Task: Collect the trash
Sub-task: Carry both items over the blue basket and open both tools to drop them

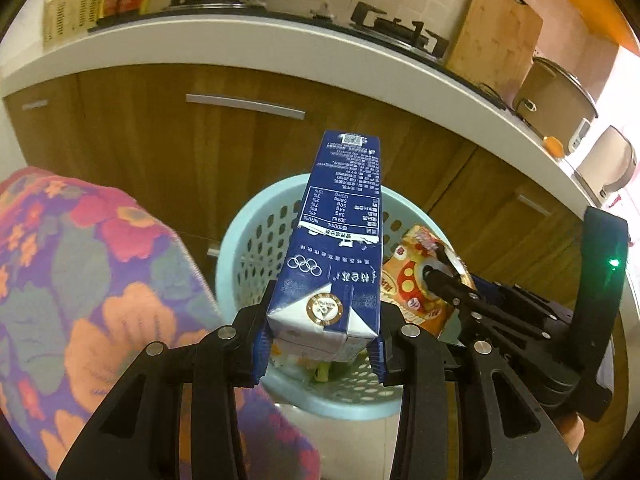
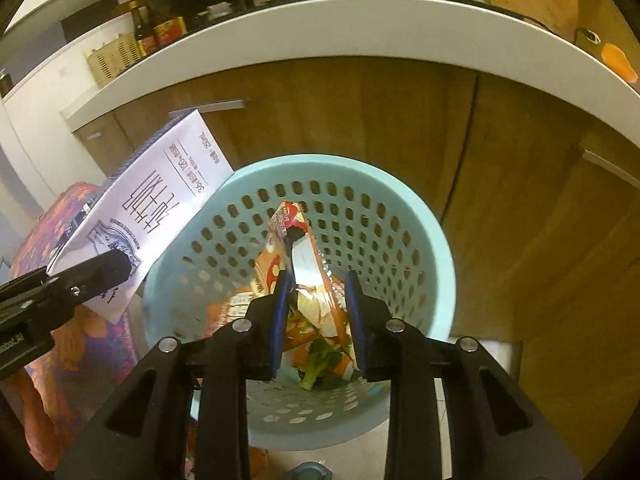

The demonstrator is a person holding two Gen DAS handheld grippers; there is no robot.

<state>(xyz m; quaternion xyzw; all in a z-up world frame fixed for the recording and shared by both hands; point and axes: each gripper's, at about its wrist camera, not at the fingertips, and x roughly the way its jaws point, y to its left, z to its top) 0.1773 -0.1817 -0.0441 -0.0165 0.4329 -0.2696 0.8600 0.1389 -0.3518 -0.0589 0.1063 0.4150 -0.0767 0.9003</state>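
At the far left sits a flowery cloth, bright with red and orange blooms, just beside the basket. Next comes the left gripper. It is squeezing the bottom end of a blue milk carton, one pad on each side. The carton leans forward over the near rim of the basket, likely so it can drop straight in when the pads let go. The basket is light blue with many holes and stands on the floor in front of the brown cupboard doors. Some food scraps lie at its bottom. Further right is the right gripper. It reaches over the basket's near rim with a crinkly orange snack wrapper between its pads. The pads look a little apart, so I cannot tell if they pinch the wrapper or have let it go. The wrapper sits inside the basket, toward its middle. The two grippers are close together over one basket, so the carton could bump the wrapper or the right gripper. Above is a white counter with a stove and a wooden board, well away.
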